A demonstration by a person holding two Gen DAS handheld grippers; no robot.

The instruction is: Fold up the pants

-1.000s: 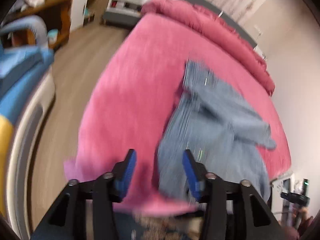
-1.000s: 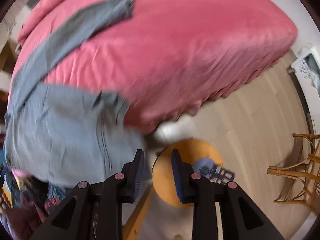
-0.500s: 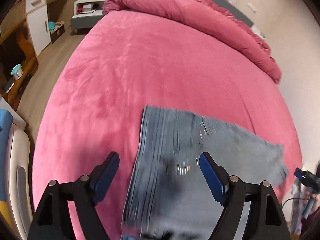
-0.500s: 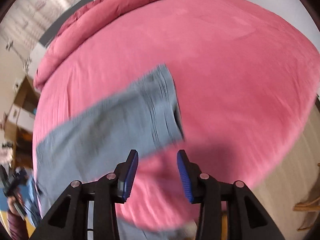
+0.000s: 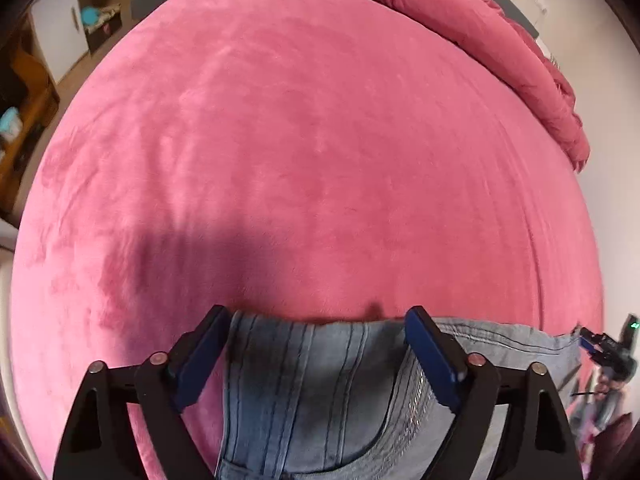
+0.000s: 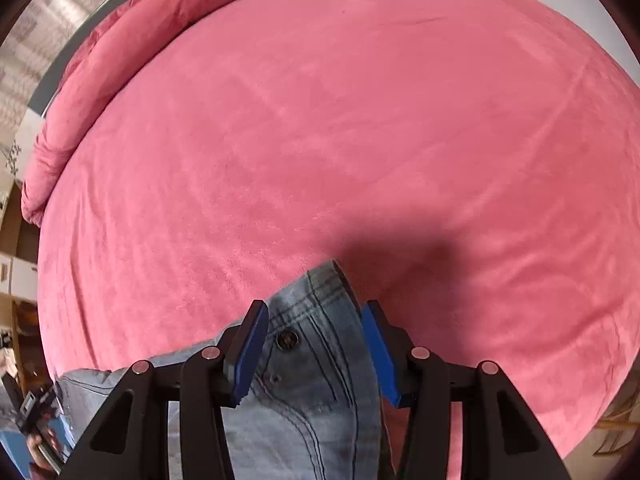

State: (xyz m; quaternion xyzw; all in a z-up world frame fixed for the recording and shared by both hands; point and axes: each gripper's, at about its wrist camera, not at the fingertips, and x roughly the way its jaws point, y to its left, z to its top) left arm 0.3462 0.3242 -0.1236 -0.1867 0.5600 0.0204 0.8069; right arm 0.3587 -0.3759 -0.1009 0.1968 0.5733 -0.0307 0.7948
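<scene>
Pink bed [image 5: 320, 140] is seen filling both views. Denim pants [image 5: 312, 392] are laid at its 6 o'clock edge. Left tongs [image 5: 318, 354] are spread wide around the fabric; right tongs [image 6: 314, 346] are parted, straddling the buttoned waistband [image 6: 320, 312].

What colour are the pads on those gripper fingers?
Blue pads on black fingers, clearest in the right wrist view.
</scene>
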